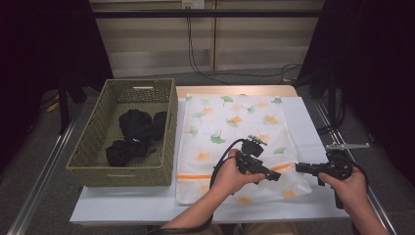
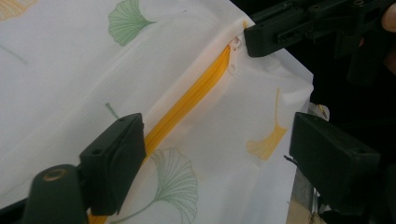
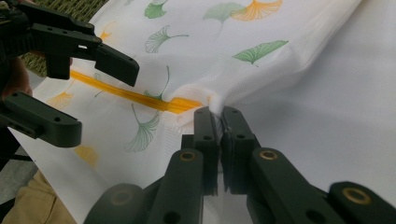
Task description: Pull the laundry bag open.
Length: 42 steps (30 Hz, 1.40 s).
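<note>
A white mesh laundry bag (image 1: 235,142) printed with ginkgo leaves is laid flat on the tabletop (image 1: 308,122), just beside a woven basket (image 1: 98,147) in which dark clothes (image 1: 134,134) are held. The bag's right edge, at the end of the orange zipper (image 3: 135,95), is pinched between the closed jaws of the right gripper (image 3: 219,119). The left gripper (image 2: 215,154) is held over the zipper with its jaws spread wide; nothing is clamped between them.
</note>
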{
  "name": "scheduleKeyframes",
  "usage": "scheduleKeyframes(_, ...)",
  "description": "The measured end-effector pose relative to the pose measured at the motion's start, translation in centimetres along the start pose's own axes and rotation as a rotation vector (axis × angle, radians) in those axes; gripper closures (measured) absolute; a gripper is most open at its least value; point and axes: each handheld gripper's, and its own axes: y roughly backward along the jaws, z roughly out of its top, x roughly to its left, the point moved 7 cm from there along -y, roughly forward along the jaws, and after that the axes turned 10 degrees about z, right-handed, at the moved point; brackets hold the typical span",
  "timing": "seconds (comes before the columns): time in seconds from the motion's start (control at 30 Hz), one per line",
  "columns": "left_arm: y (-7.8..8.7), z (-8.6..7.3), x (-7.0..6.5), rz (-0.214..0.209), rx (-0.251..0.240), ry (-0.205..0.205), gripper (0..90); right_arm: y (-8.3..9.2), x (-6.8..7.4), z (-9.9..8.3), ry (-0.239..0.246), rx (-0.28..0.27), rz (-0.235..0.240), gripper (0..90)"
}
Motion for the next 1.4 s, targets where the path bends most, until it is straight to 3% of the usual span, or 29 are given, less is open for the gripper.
scheduleKeyframes(0.03,-0.2,0.2,-0.2,0.003,-0.012,0.016,21.6,0.0,0.0,0.0,0.0,-0.001,0.001,86.4)
scheduleKeyframes(0.1,-0.3,0.3,-0.2,0.0,-0.018,-0.019,27.0,0.0,0.0,0.0,0.001,-0.002,0.004,86.4)
scheduleKeyframes(0.27,-0.5,0.7,-0.5,-0.007,-0.042,-0.015,37.0,0.0,0.1,0.1,0.003,-0.005,0.007,86.4)
scheduleKeyframes(0.47,-1.2,1.2,-0.9,-0.024,-0.038,-0.014,46.2,-0.1,0.2,0.2,0.006,-0.008,0.01,86.3)
scheduleKeyframes(0.57,-1.3,1.3,-1.1,-0.028,-0.043,-0.011,47.7,-0.1,0.1,0.2,0.005,-0.006,0.011,86.4)
scheduleKeyframes(0.6,-1.4,1.4,-1.1,-0.022,-0.041,-0.034,48.4,-0.1,0.1,0.2,0.004,-0.005,0.012,86.4)
scheduleKeyframes(0.83,-1.7,1.6,-1.5,-0.023,-0.03,-0.053,52.4,-0.2,0.1,0.2,0.001,-0.007,0.013,86.3)
scheduleKeyframes(0.87,-1.9,1.7,-1.7,-0.044,-0.041,-0.05,52.5,-0.2,0.1,0.2,0.002,-0.007,0.012,86.3)
scheduleKeyframes(0.97,-2.1,1.7,-1.7,-0.031,-0.022,-0.069,54.5,-0.2,0.1,0.2,0.002,-0.007,0.015,86.3)
scheduleKeyframes(1.03,-2.2,1.8,-1.8,-0.042,-0.034,-0.064,55.1,-0.2,0.1,0.2,0.002,-0.007,0.015,86.3)
scheduleKeyframes(1.4,-2.6,1.9,-1.6,-0.007,-0.029,-0.08,63.7,-0.3,0.1,0.2,-0.005,-0.007,0.023,86.3)
